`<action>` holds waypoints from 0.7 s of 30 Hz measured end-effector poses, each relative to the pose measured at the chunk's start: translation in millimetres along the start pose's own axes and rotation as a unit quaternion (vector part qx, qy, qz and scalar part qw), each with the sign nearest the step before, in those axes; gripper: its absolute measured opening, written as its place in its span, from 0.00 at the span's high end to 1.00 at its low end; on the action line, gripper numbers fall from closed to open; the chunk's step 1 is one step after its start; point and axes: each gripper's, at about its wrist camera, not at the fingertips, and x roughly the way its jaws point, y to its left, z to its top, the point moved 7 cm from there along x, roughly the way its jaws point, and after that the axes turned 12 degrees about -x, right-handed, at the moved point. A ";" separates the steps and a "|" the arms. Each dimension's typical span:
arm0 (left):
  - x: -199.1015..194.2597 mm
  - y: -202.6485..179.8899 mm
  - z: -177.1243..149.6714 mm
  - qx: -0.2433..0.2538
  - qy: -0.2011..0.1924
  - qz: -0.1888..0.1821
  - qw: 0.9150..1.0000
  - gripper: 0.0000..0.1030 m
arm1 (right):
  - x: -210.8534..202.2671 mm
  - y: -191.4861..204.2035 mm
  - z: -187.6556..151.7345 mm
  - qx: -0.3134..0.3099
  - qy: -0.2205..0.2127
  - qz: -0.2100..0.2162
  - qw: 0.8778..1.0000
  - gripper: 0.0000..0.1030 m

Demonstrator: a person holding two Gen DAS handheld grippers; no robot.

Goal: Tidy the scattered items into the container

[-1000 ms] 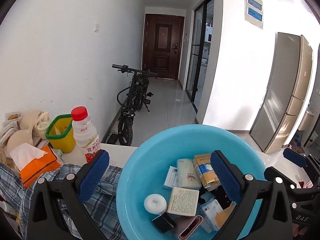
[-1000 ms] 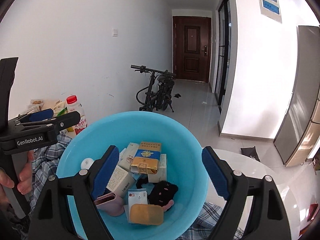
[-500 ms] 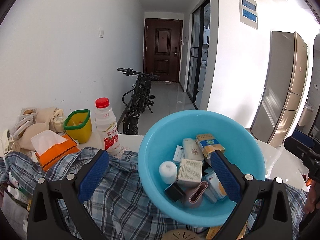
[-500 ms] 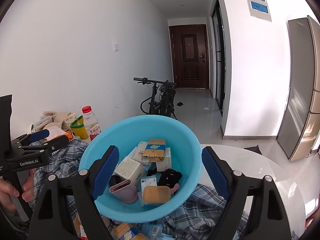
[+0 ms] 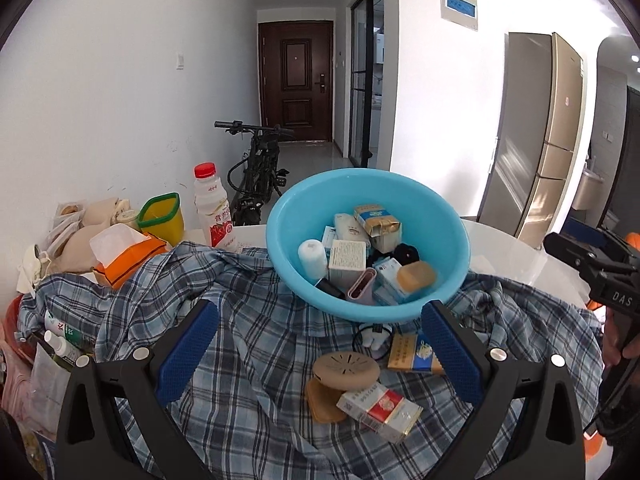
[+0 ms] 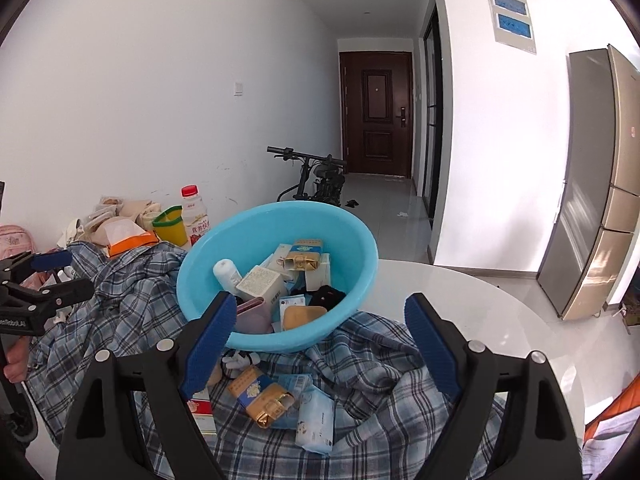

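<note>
Left wrist view: the blue basin point(image 5: 448, 240), already holding boxes and small packets, sits on a plaid cloth point(image 5: 256, 344) spread over the white table point(image 5: 516, 256). Just in front of it lie a red-and-white pack point(image 5: 380, 410), a round tan lid point(image 5: 346, 365) and a gold-blue box point(image 5: 412, 354). Both the left gripper point(image 5: 320, 356) and right gripper point(image 6: 316, 346) hover above these with jaws spread, empty.

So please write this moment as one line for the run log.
left tool: open, empty | right tool: open, empty | blue basin: partly filled | red-white cigarette pack, blue-gold cigarette pack, tissue packet: outside, on plaid shirt
</note>
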 end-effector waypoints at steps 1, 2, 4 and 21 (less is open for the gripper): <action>-5.3 -2.2 -5.3 0.003 0.000 0.000 1.000 0.00 | -5.0 0.2 -3.1 0.003 -0.002 0.001 1.000 0.17; -10.4 -4.3 -9.4 0.003 0.000 -0.003 1.000 0.00 | -10.5 0.4 -6.3 0.005 0.000 0.000 1.000 0.17; -22.6 -9.0 -16.7 0.001 -0.003 -0.016 1.000 0.00 | -25.1 2.4 -9.9 0.007 -0.010 0.002 1.000 0.17; -47.4 -4.9 -62.6 -0.040 -0.048 -0.040 0.997 0.00 | -60.2 20.1 -48.3 0.002 -0.059 -0.031 0.998 0.14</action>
